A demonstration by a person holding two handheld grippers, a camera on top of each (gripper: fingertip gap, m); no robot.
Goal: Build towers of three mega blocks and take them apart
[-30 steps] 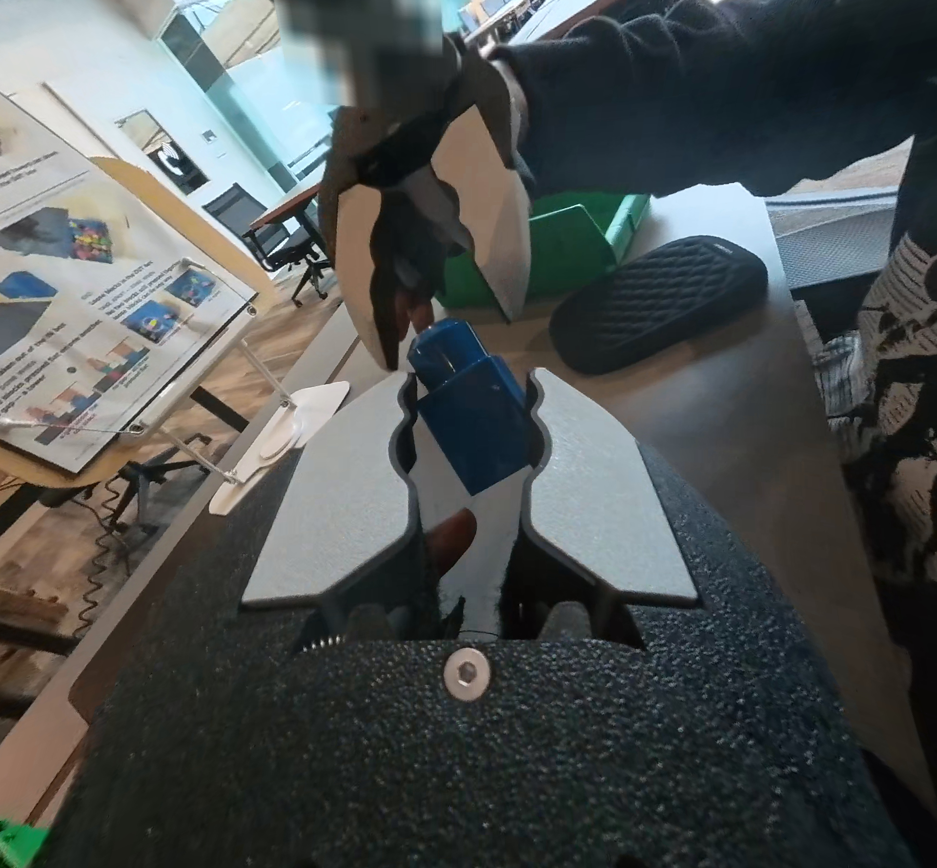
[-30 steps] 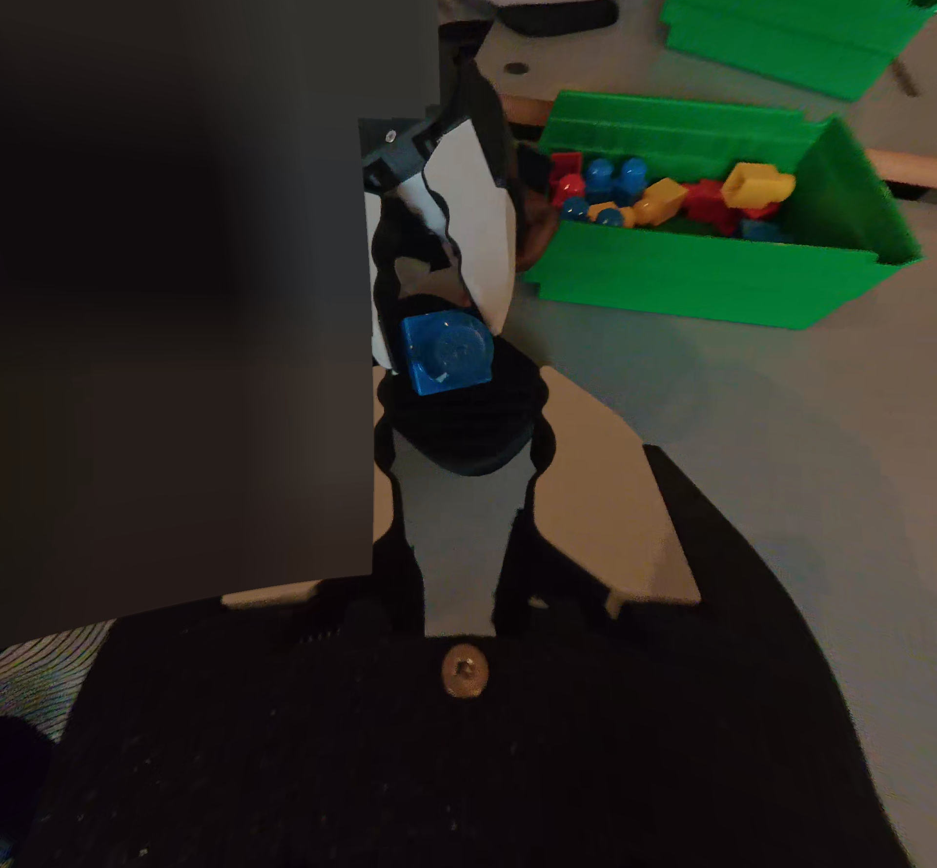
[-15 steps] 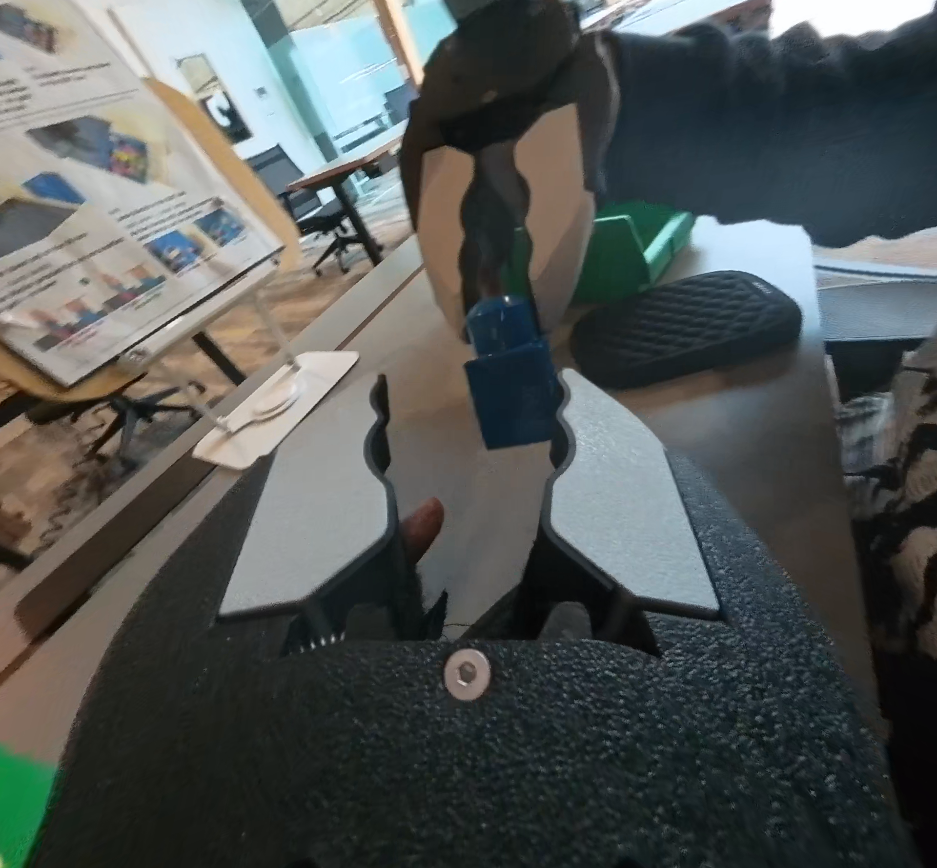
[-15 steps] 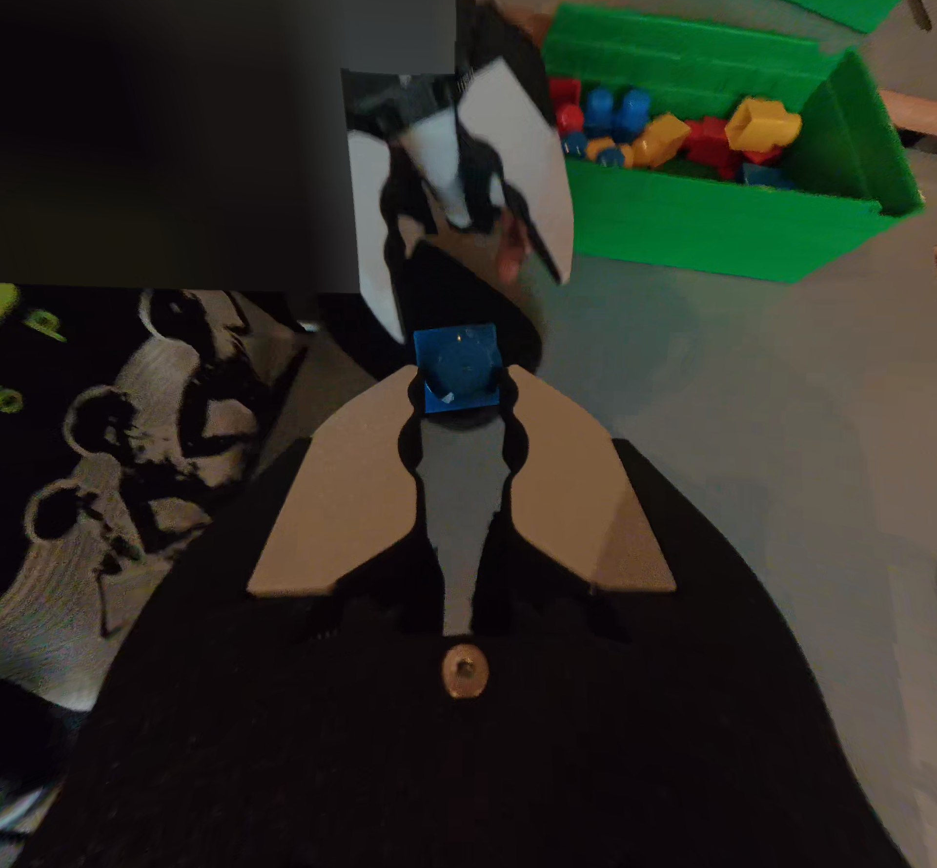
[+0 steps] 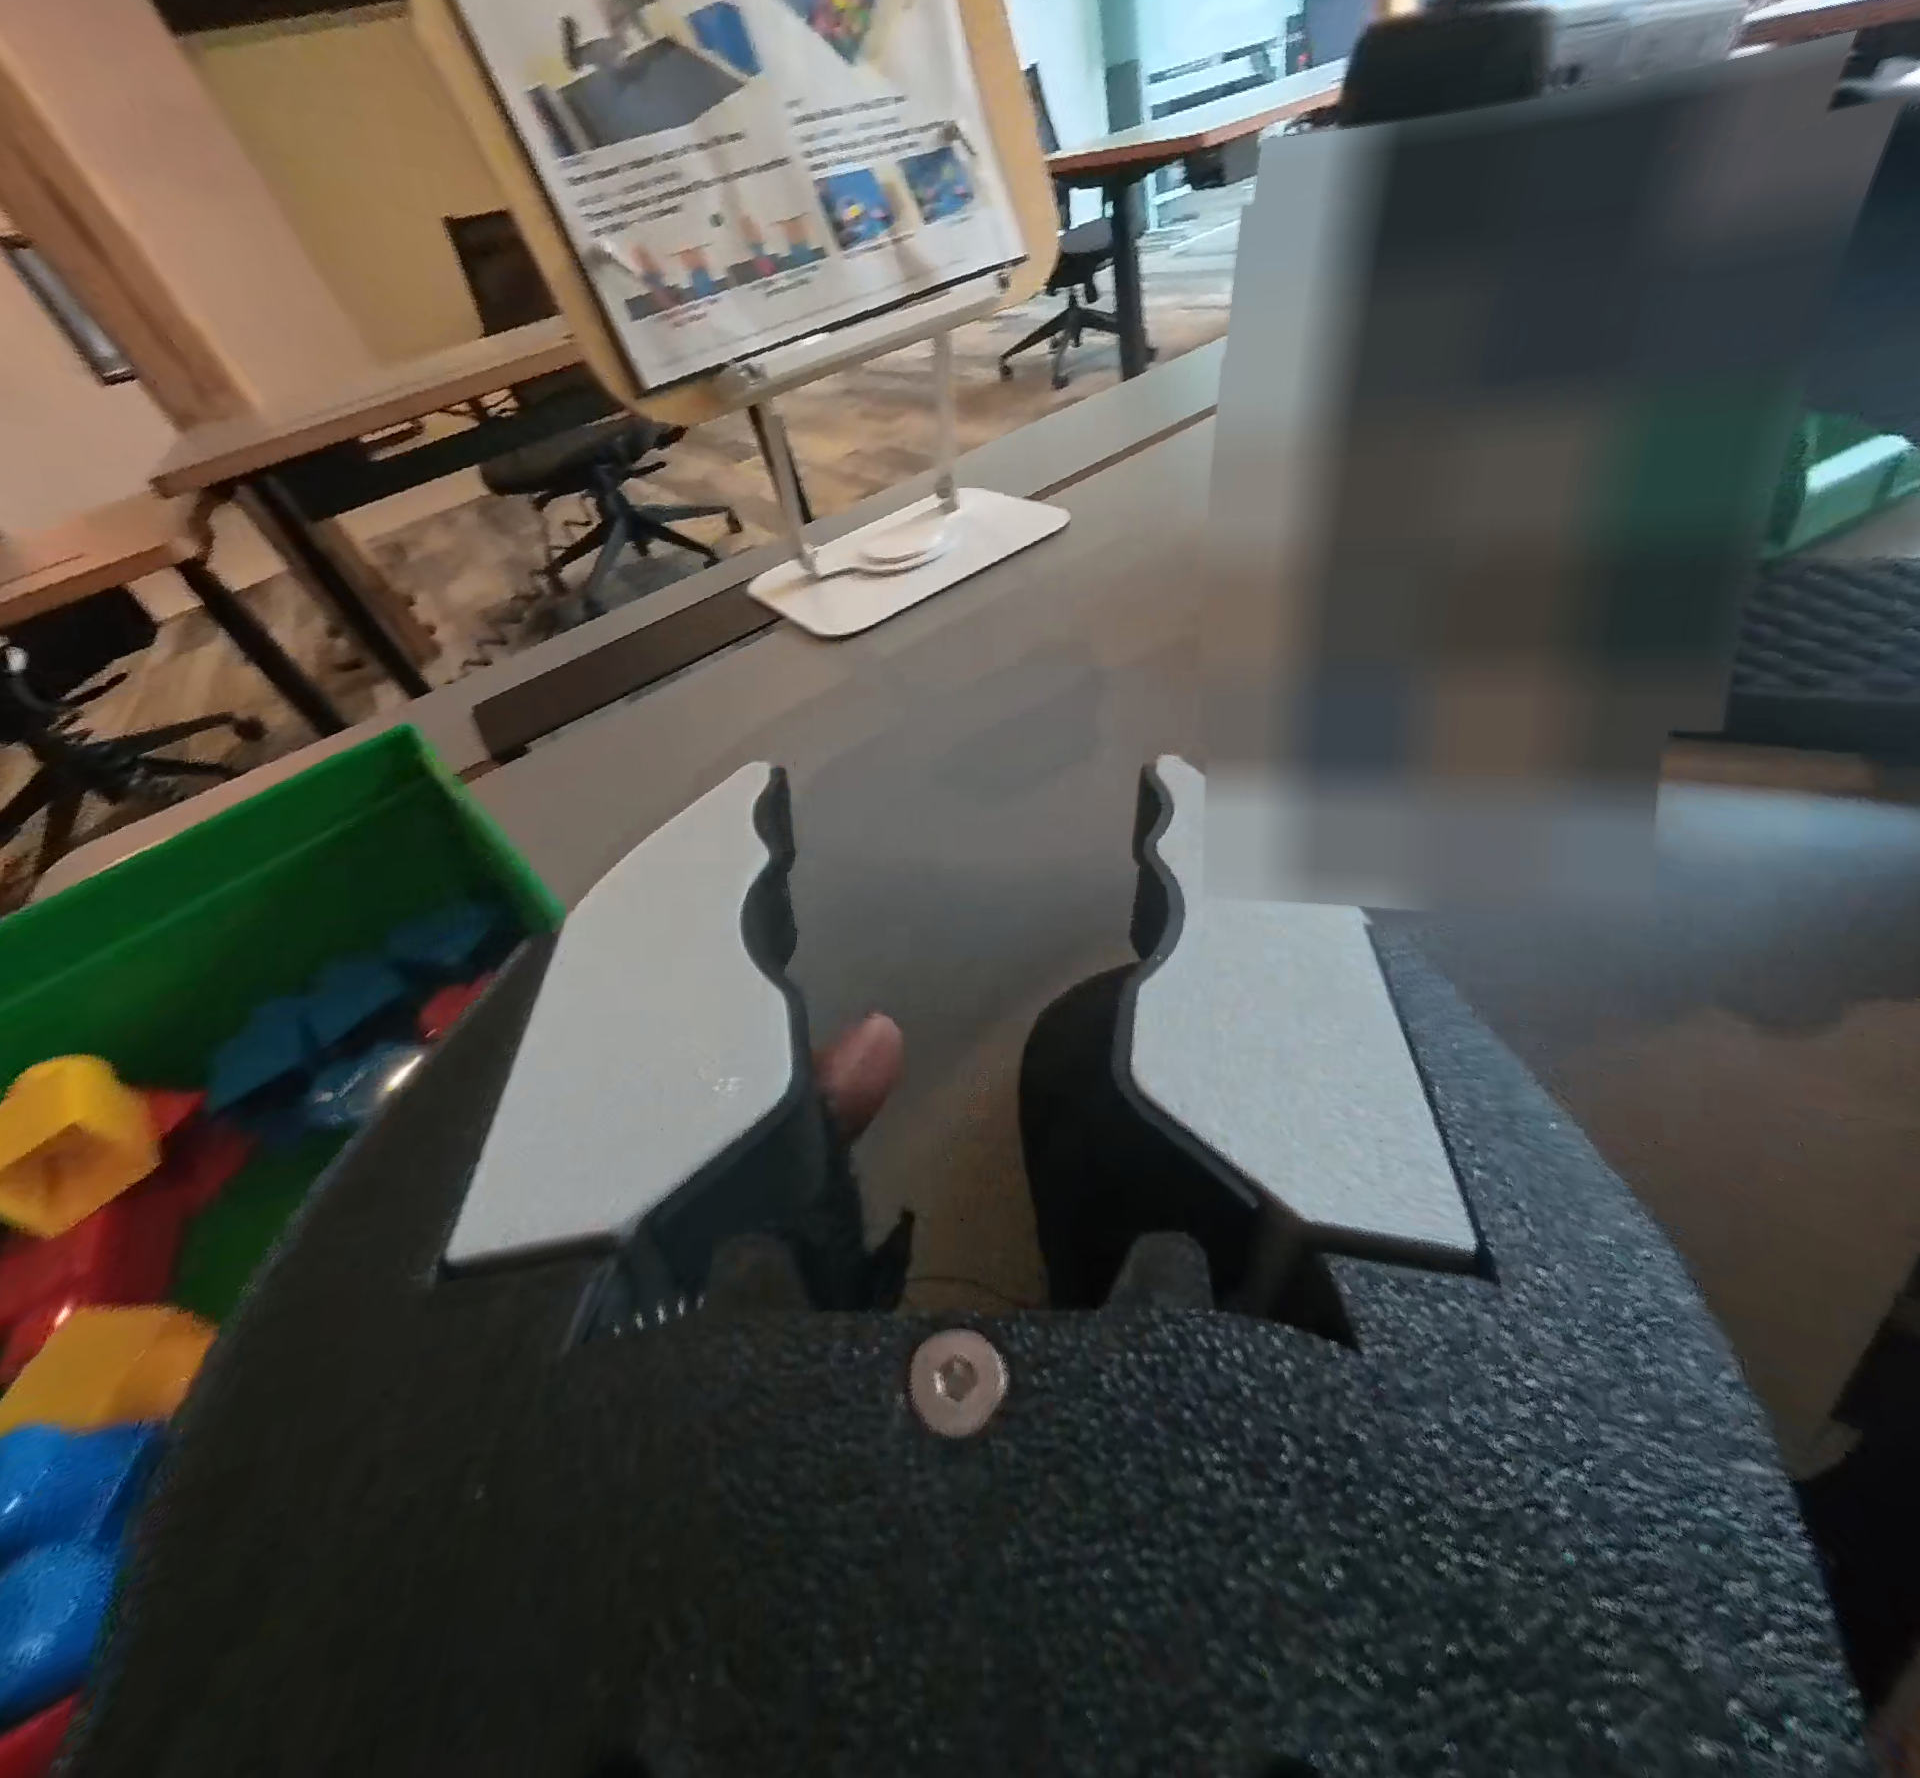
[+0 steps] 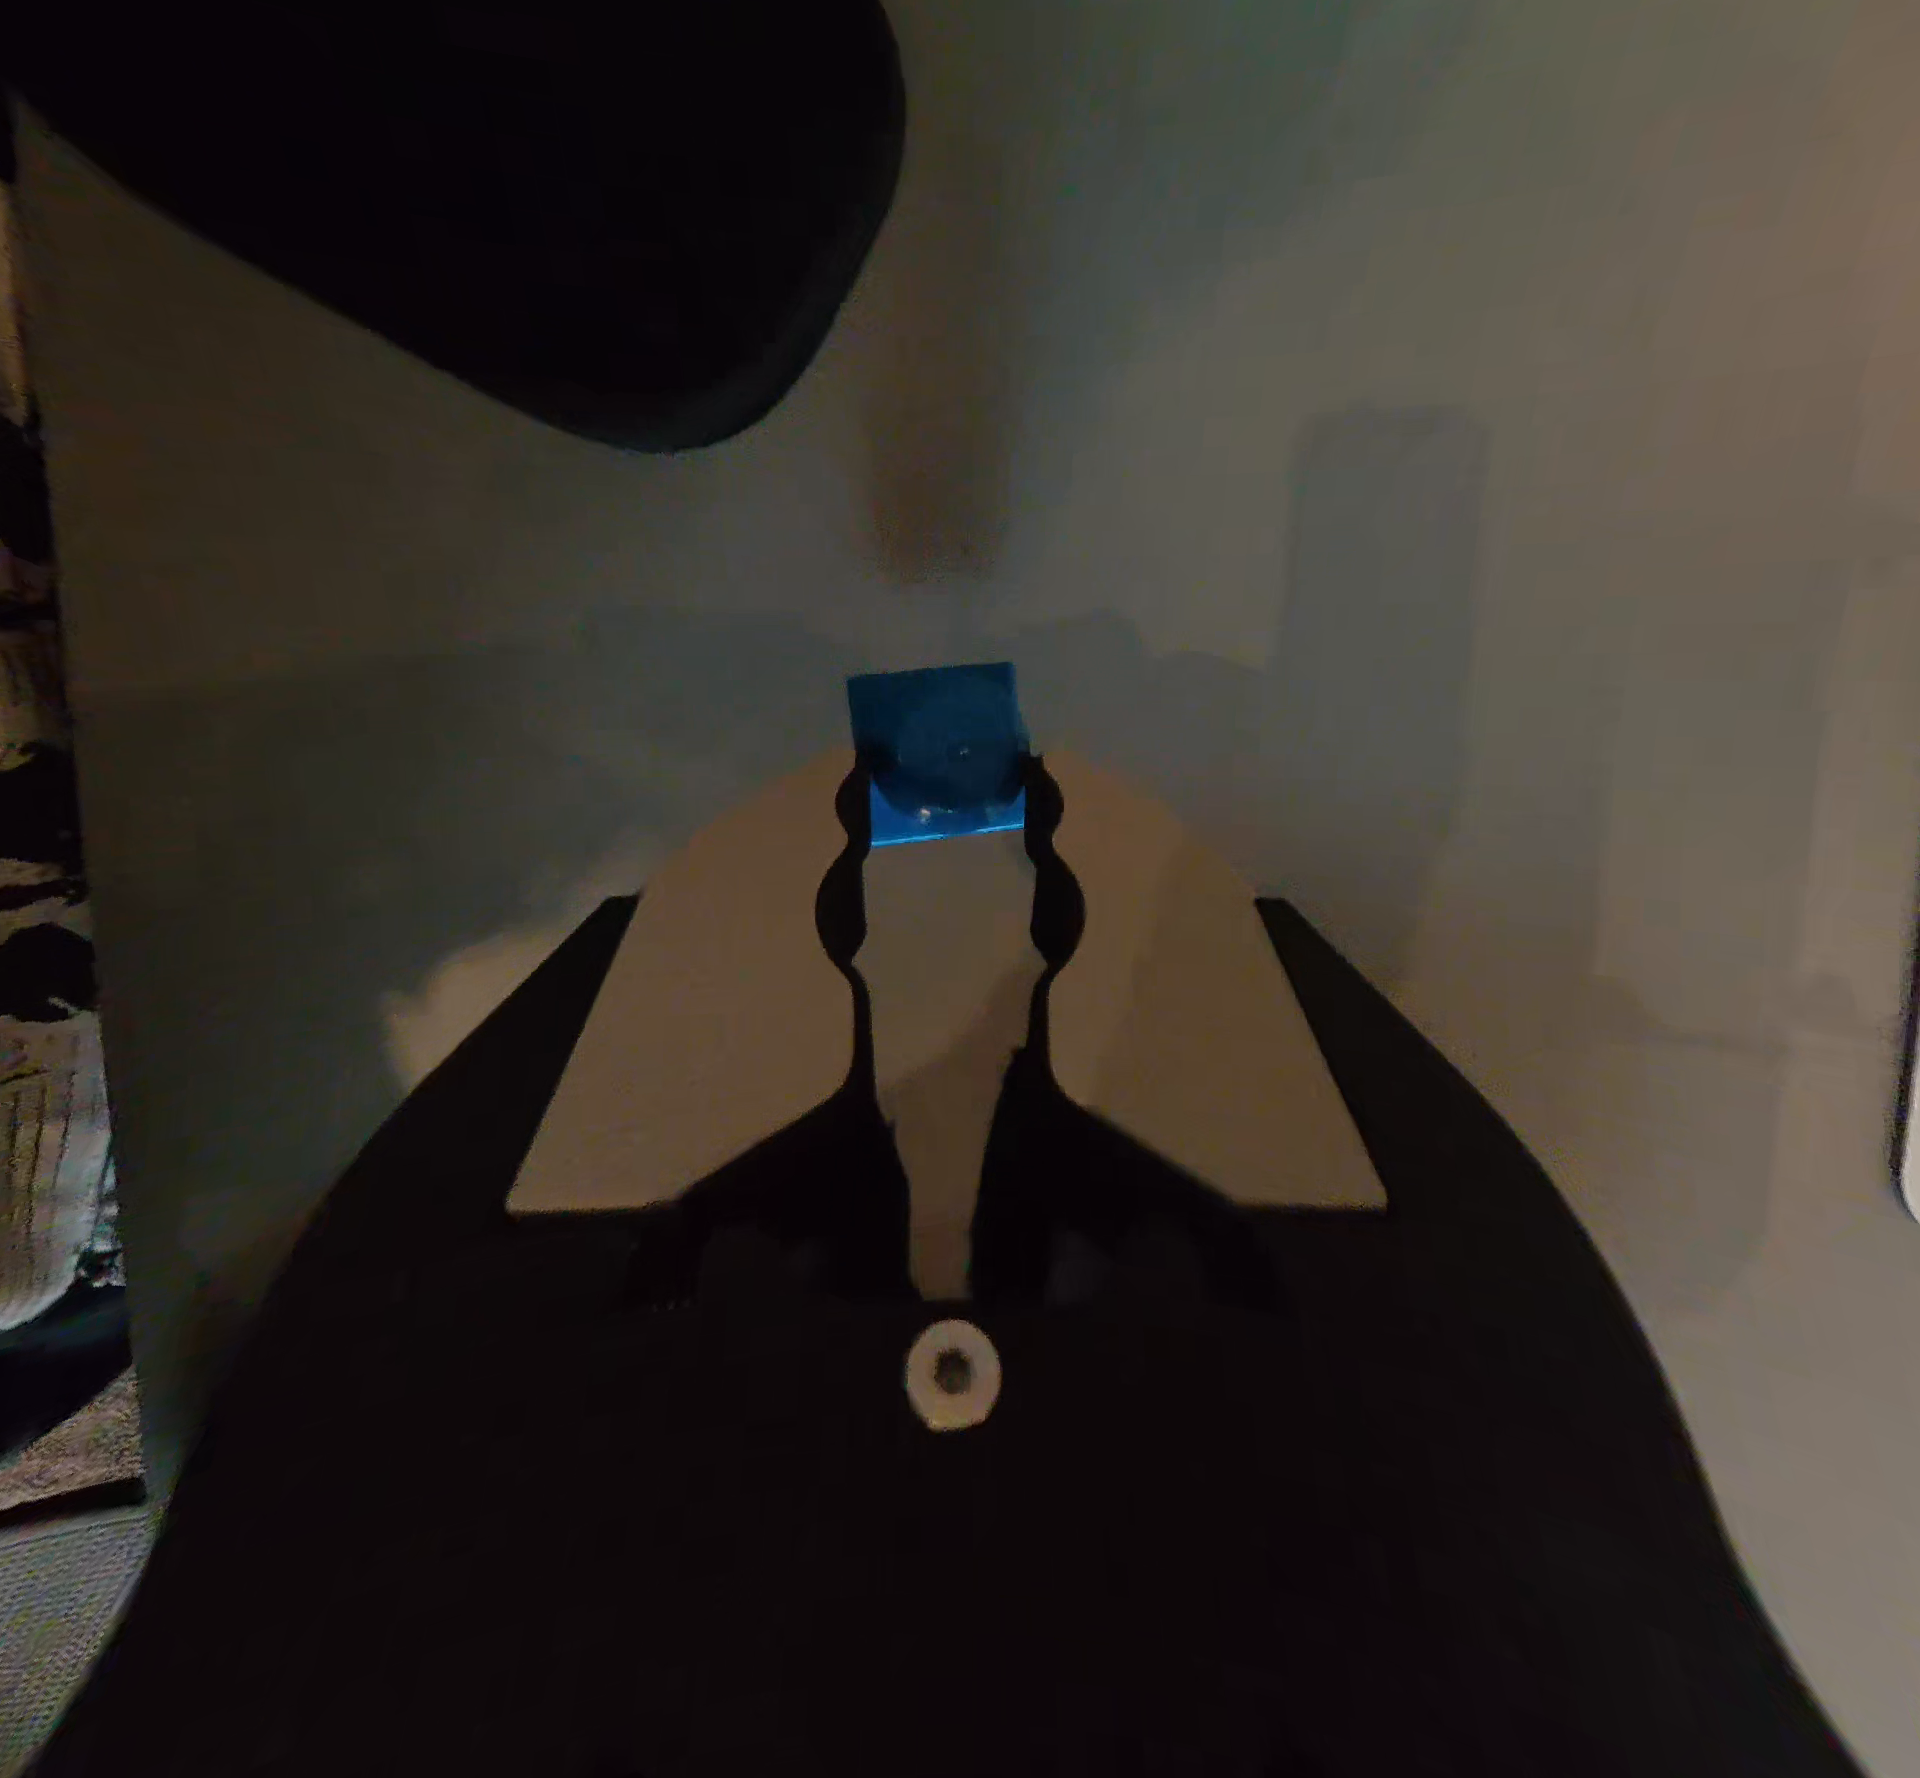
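Note:
My right gripper (image 6: pixel 943 772) is shut on a blue mega block (image 6: pixel 935 757), gripped at the fingertips with its stud facing the camera, above the grey table (image 6: pixel 1351 274). My left gripper (image 5: pixel 956 793) is open and empty over the table (image 5: pixel 987 668). A green bin (image 5: pixel 239 855) at its left holds several loose blocks: yellow (image 5: pixel 62 1141), red and blue (image 5: pixel 343 1011). A blurred patch covers the right side of the left wrist view, where the other gripper would be.
A black wrist-rest pad lies at the upper left of the right wrist view (image 6: pixel 447 118) and at the right edge of the left wrist view (image 5: pixel 1829 648). An instruction sheet on a white stand (image 5: pixel 904 554) stands at the table's far edge. Office chairs and desks lie beyond. The left gripper's tips are roughly 20 cm from the right gripper's.
The blue block passed from my left gripper to my right one. My left gripper opened and swung left toward the green bin. My right gripper carried the block away over the table.

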